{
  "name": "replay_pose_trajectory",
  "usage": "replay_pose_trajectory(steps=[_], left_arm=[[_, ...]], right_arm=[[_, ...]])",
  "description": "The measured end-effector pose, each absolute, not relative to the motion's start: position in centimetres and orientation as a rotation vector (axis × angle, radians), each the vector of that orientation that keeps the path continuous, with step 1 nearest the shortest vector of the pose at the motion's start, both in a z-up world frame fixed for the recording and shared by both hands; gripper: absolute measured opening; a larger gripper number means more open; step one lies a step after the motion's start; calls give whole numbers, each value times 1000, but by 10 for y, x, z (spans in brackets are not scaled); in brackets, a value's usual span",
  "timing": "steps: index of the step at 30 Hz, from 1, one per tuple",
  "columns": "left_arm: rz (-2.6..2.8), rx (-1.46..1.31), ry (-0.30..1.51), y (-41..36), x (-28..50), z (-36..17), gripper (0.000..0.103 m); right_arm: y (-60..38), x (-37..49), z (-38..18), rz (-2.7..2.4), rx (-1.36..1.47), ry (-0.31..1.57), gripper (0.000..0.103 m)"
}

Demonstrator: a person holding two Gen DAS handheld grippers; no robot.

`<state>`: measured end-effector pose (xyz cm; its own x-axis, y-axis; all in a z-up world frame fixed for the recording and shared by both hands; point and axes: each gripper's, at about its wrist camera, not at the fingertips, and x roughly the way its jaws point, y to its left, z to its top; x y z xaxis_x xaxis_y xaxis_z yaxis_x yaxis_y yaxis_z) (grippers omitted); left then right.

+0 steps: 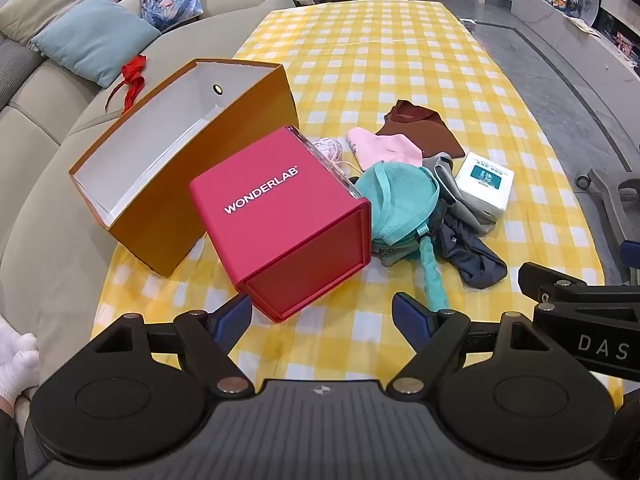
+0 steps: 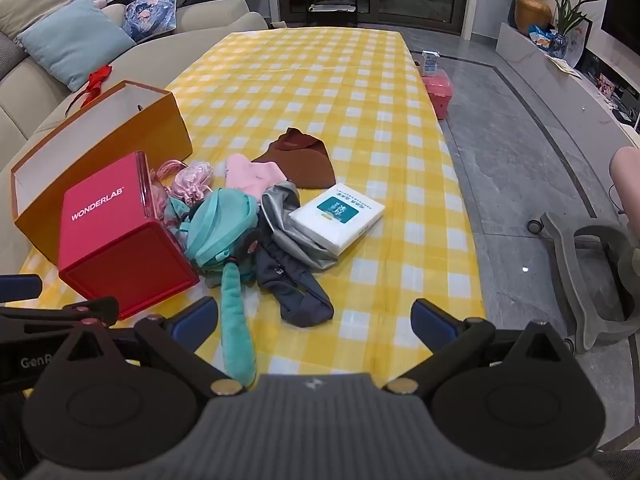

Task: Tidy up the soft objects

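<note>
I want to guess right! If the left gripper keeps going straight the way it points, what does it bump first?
Probably the red WONDERLAB box. Its near corner sits just ahead of the open left gripper, between the fingers, though depth is hard to judge in this view.

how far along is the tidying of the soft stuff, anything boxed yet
Nothing looks boxed yet: the orange box shows only its bare white inside. In hand: nothing, since the left gripper and right gripper are both open and empty above the tablecloth. Left to do: the whole pile, including the teal garment, pink cloth, brown cloth, grey garment and dark navy piece.
</note>
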<state>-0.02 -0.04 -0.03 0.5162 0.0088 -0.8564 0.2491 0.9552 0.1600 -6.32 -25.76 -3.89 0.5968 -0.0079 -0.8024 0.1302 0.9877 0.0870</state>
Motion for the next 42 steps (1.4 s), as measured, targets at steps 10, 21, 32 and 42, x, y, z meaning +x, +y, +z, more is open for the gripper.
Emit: replay_pose_trajectory(steps=[10, 21, 32, 42], left_arm=[[-148, 277, 1030, -3, -2, -1, 93], [-151, 273, 1031, -1, -2, -2, 93], [-151, 273, 1033, 0, -2, -3, 93], [-151, 275, 1034, 0, -2, -3, 93]], right_arm=[[-257, -63, -40, -84, 134, 934, 100], [-256, -63, -40, -85, 133, 934, 100], [-256, -63, -40, -85, 134, 935, 100], [-257, -63, -41, -85, 133, 937, 100]])
